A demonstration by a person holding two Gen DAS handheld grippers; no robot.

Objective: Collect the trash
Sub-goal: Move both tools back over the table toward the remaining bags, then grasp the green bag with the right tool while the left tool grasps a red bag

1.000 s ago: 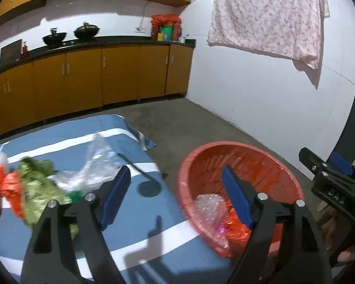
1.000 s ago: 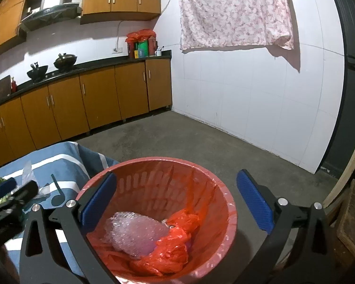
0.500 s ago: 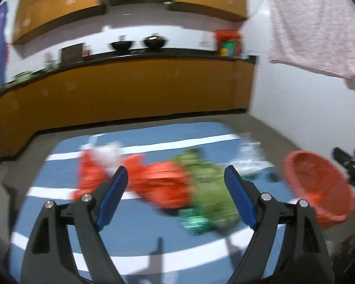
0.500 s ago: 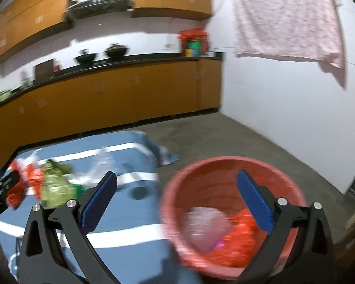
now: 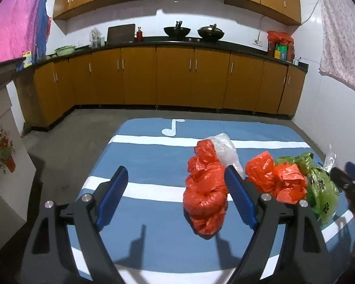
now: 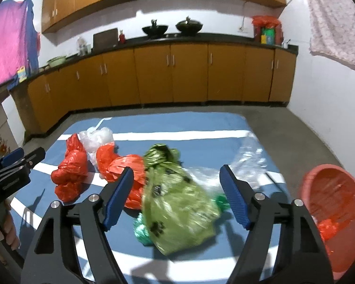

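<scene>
Two red bags, one green bag on blue mat

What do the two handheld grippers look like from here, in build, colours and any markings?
Both match. The left gripper and right gripper each have two black angular arms with cut-out openings, silver round screw heads at the joints, and long blue ribbed pads facing inward. Seen from the right wrist view, the left gripper's black body carries small pale lettering, too blurred to read. No cables or sleeves show.

Green bag framed by right gripper closing, red basket beside mat
</scene>
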